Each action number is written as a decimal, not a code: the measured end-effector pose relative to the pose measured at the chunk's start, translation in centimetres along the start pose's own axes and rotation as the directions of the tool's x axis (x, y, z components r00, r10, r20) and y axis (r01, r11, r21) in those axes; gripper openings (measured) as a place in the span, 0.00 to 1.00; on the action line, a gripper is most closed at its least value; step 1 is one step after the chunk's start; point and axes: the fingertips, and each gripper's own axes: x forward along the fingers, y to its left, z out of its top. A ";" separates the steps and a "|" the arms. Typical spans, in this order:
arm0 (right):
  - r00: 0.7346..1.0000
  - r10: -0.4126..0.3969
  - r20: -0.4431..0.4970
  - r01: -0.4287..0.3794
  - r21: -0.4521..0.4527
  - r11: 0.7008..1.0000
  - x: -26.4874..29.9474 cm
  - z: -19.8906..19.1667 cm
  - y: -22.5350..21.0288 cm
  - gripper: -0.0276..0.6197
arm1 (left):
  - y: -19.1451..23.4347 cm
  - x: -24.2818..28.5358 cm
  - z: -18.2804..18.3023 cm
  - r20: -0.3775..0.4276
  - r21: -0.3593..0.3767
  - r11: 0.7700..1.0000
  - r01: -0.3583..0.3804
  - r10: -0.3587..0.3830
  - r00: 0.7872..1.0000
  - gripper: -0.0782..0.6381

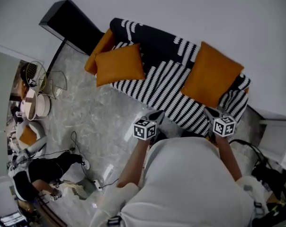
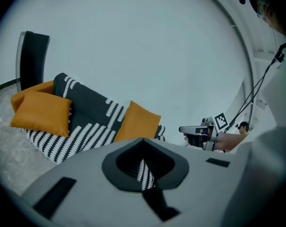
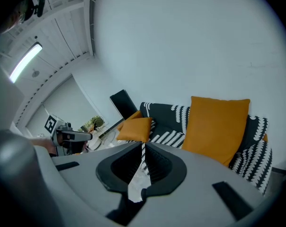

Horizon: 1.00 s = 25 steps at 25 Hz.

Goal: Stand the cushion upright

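Holding both grippers short of the sofa (image 1: 166,86); left gripper (image 1: 158,114) and right gripper (image 1: 210,111) closed, nothing between the jaws; cushion (image 1: 211,74) leans on the backrest at the right end; probably light, soft, floppy; best pinched at its top corners.

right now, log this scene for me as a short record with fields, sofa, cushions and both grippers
sofa: black-and-white striped fabric, long seat
right-end cushion: orange square fabric cushion, upright against the backrest
left-end cushion: second orange one, propped on a third orange cushion at the armrest
left gripper: shut, nothing between jaws
right gripper: shut, nothing between jaws
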 end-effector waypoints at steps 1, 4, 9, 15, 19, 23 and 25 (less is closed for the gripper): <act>1.000 0.003 0.000 -0.003 -0.002 1.000 0.6 0.0 0.8 0.11 | 0.8 -0.7 0.0 0.003 -0.005 1.000 -0.002 0.002 1.000 0.11; 1.000 0.004 -0.006 -0.004 -0.011 1.000 2.4 0.1 2.8 0.11 | 3.2 -2.5 0.1 0.017 -0.024 1.000 -0.012 0.012 1.000 0.11; 1.000 0.003 -0.013 -0.003 -0.015 1.000 5.3 0.3 6.0 0.11 | 7.0 -5.6 0.4 0.035 -0.040 0.999 -0.028 0.029 0.999 0.11; 0.999 0.013 -0.037 -0.014 -0.032 0.999 9.4 0.1 9.7 0.11 | 12.1 -9.2 0.1 0.057 -0.082 0.995 -0.058 0.062 0.996 0.11; 0.999 0.025 -0.046 -0.027 -0.045 0.999 12.7 0.4 11.8 0.11 | 15.4 -11.4 0.0 0.068 -0.107 0.991 -0.078 0.086 0.994 0.11; 0.998 0.030 -0.050 -0.032 -0.047 0.998 15.3 1.0 13.9 0.11 | 18.2 -13.5 -0.4 0.059 -0.131 0.987 -0.096 0.104 0.993 0.11; 0.998 0.030 -0.055 -0.032 -0.049 0.998 16.3 1.6 14.8 0.11 | 19.4 -14.5 -0.5 0.054 -0.143 0.984 -0.102 0.111 0.992 0.11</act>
